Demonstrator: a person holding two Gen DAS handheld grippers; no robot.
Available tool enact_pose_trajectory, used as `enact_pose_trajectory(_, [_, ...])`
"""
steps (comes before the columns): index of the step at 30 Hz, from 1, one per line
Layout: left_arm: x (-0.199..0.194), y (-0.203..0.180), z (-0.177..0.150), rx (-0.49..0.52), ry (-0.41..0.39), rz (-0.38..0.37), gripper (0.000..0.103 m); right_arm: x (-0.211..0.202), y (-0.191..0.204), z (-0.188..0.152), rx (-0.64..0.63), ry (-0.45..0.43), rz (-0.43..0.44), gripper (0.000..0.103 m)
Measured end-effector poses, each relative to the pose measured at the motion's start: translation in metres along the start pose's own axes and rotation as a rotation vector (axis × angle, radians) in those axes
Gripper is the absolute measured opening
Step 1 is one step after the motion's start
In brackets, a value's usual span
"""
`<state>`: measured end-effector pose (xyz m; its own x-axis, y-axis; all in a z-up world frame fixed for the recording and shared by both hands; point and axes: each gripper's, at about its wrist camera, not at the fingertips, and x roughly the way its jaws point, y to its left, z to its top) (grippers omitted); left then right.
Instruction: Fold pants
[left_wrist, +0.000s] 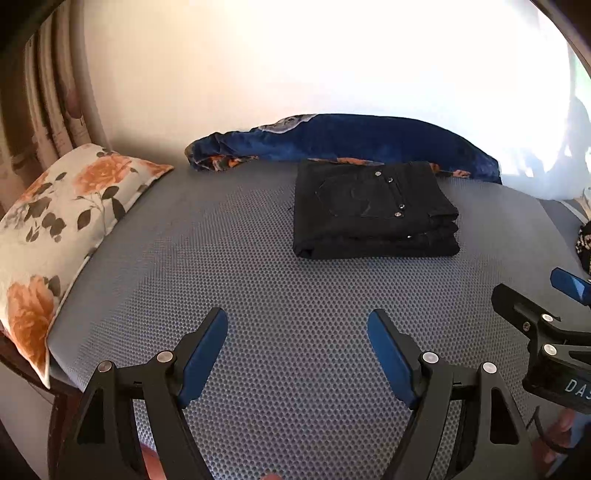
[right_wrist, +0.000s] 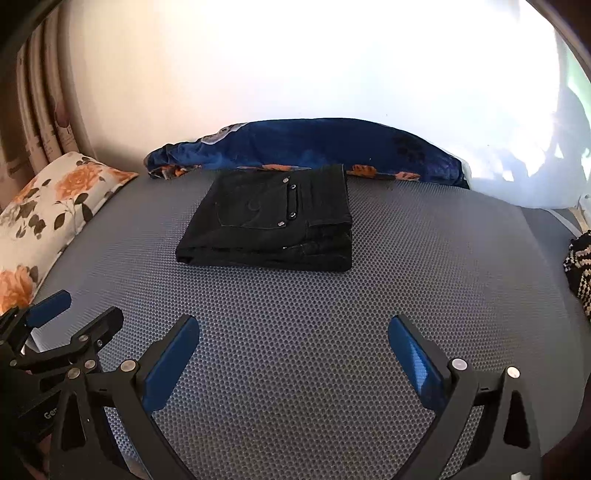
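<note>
Folded pants (left_wrist: 373, 210) lie on the bed (left_wrist: 229, 266), just before a rolled blanket (left_wrist: 351, 142) along the wall. A pillow (left_wrist: 55, 229) rests at the bed's left edge; both claws hover near the front, well apart from the pants.

I see the pants (right_wrist: 269, 225) as matt black denim-like cloth with small shiny metal rivets, lying on a bed (right_wrist: 295, 350) whose grey cover has a rough, honeycomb-dimpled texture. My left hand-held gripper (left_wrist: 297, 325) and right hand-held gripper (right_wrist: 293, 332) look like matt black plastic with blue pads and bright metal pins. The blanket (left_wrist: 351, 140) looks plush, the pillow (left_wrist: 55, 221) smooth printed cloth.
</note>
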<state>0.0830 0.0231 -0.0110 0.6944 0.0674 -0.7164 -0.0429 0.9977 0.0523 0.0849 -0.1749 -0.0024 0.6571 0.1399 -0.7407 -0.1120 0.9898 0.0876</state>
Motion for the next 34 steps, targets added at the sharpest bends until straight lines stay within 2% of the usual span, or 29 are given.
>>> enact_pose_trajectory(21, [0.003, -0.007, -0.003, 0.022, -0.004, 0.025, 0.079, 0.009, -0.002, -0.005, 0.018, 0.044, 0.022, 0.101])
enact_pose_trajectory(34, [0.007, -0.006, -0.005, 0.010, 0.019, -0.004, 0.079, 0.012, -0.004, -0.009, 0.032, 0.066, 0.029, 0.101])
